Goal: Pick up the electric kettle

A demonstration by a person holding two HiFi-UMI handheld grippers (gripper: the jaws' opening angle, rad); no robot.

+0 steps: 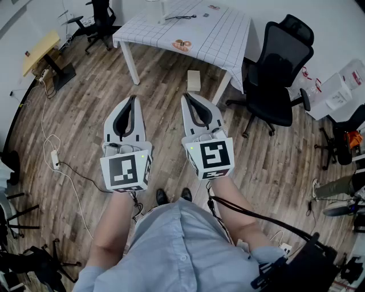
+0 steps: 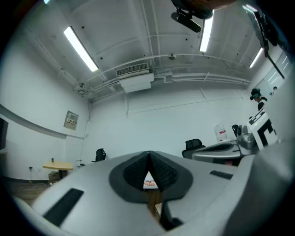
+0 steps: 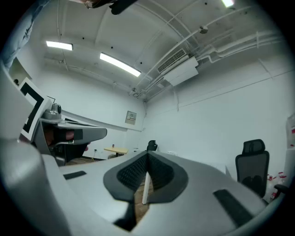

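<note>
No electric kettle shows clearly in any view. A pale object [image 1: 155, 10] stands at the far edge of the white table [image 1: 219, 34], cut off by the picture's top, and I cannot tell what it is. My left gripper [image 1: 133, 98] and right gripper [image 1: 187, 96] are held side by side over the wooden floor, pointing toward the table and well short of it. Both are shut, tips meeting, with nothing between them. In the left gripper view the left gripper [image 2: 148, 154] frames a sliver of the table. The right gripper [image 3: 148, 156] in the right gripper view frames a white table leg.
A black office chair [image 1: 279, 63] stands right of the table. A flat box [image 1: 194, 80] lies on the floor under the table's near edge. Cables and a power strip [image 1: 55, 158] trail on the left floor. A small yellow desk [image 1: 40, 50] is far left.
</note>
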